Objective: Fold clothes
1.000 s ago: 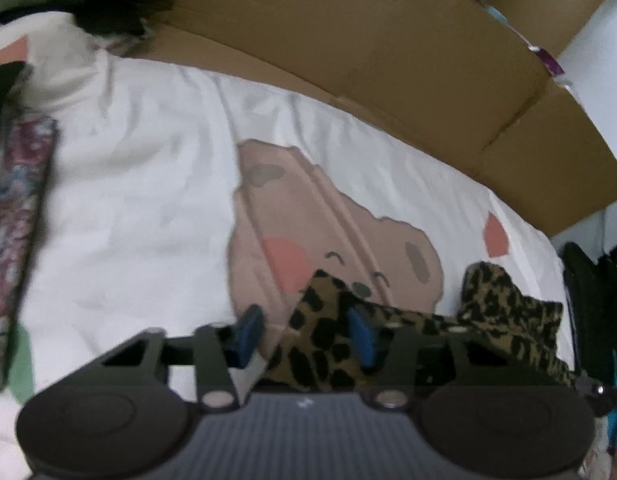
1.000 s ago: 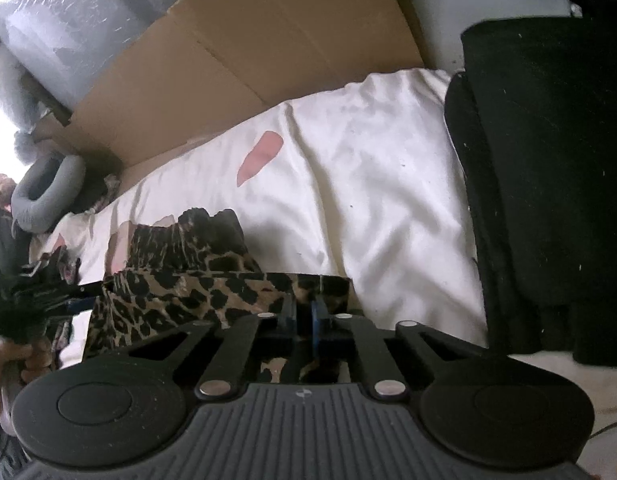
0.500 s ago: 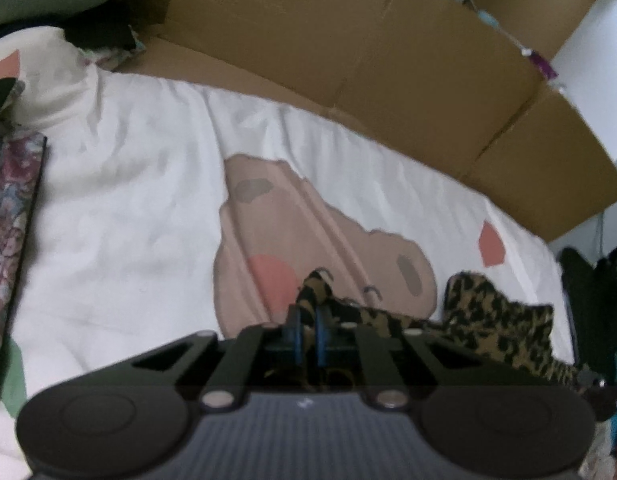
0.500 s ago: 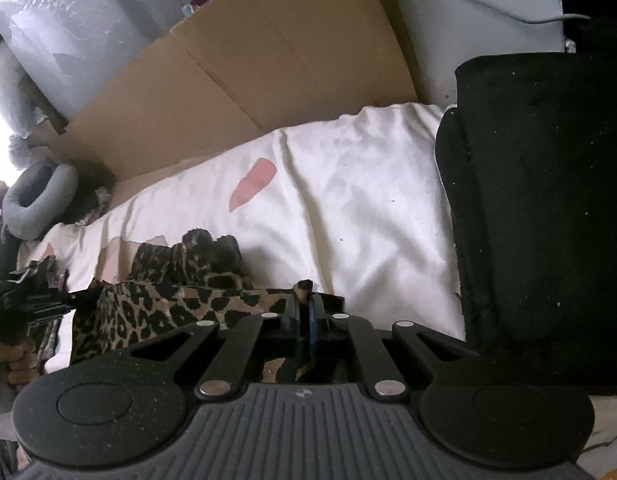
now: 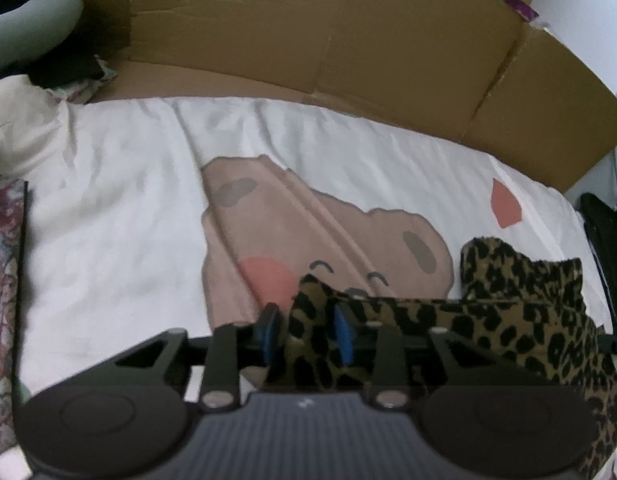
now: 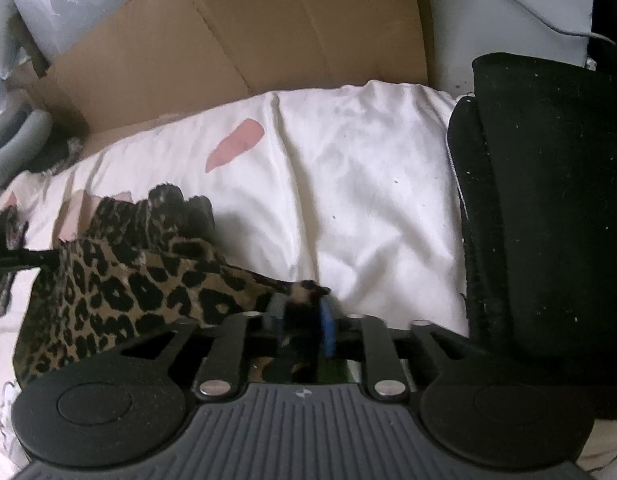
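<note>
Half a second ago both tools were pinched shut on the fabric; now the left gripper [image 5: 306, 334] and the right gripper [image 6: 302, 320] are spread, a corner of the leopard-print garment [image 5: 508, 320] lying loosely between each pair of pads. The garment is stretched across the white bedsheet [image 5: 120, 216] from one tool to the other, bunched ahead. Cardboard [image 5: 348, 40] is seen beyond, black fabric [image 6: 548, 220] right of the right tool.

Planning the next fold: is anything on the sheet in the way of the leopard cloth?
Nothing visible. The white sheet ahead of the leopard cloth lies bare up to the cardboard; black fabric sits off to the right.
</note>
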